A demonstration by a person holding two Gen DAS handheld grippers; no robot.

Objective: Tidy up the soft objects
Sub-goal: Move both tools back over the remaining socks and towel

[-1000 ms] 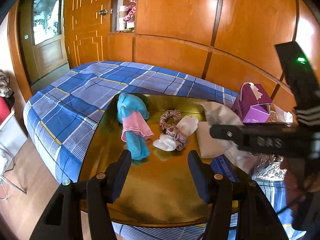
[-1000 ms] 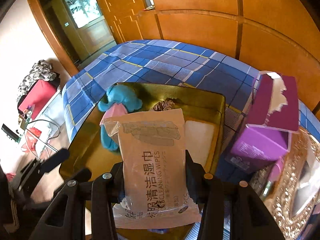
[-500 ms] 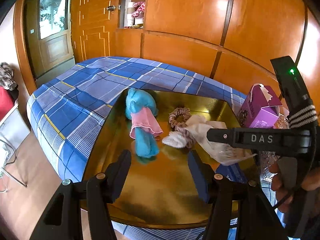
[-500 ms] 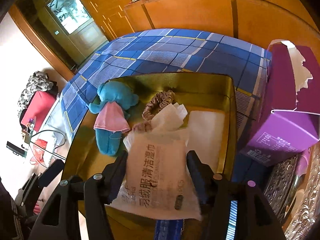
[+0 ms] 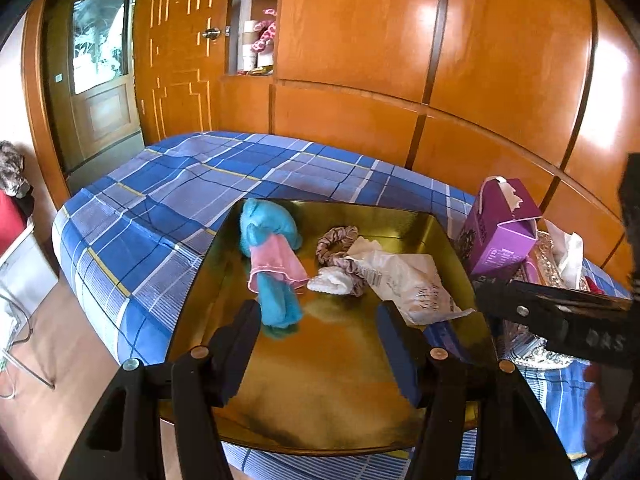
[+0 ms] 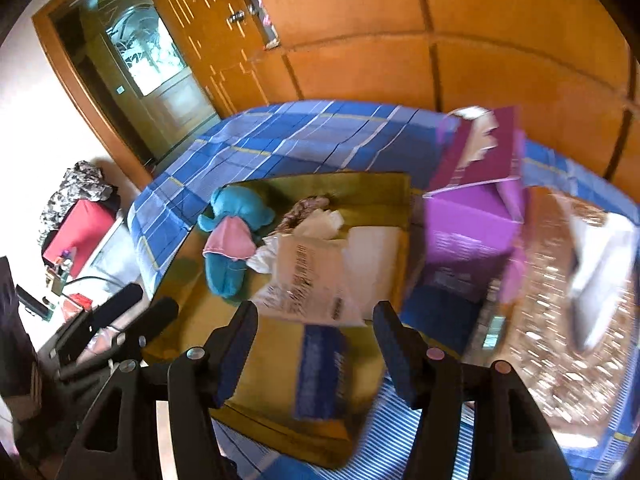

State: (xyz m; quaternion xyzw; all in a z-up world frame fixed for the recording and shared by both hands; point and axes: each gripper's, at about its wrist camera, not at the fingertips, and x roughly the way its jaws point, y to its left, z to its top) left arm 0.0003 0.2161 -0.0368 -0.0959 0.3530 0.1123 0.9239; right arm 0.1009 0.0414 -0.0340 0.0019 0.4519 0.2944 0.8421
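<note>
Wipes pack [image 5: 412,286] on gold tray [image 5: 320,380] | plaid bed [image 5: 168,184] | both grippers' fingers apart, empty

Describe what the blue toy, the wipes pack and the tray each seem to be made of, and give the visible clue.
Blue toy: plush fabric, judging by its fuzzy matte pile; its pink skirt looks like thin cloth. Wipes pack: probably soft plastic film, crinkled and slightly glossy, with print. Tray: hard, gold and glossy, mirroring the toy; metal or lacquered plastic, cannot tell which.

Contents: one gold tray [image 5: 224,240], one blue plush toy [image 5: 266,232], two scrunchies [image 5: 338,238], one wipes pack [image 5: 412,284], one purple box [image 5: 498,236].
</note>
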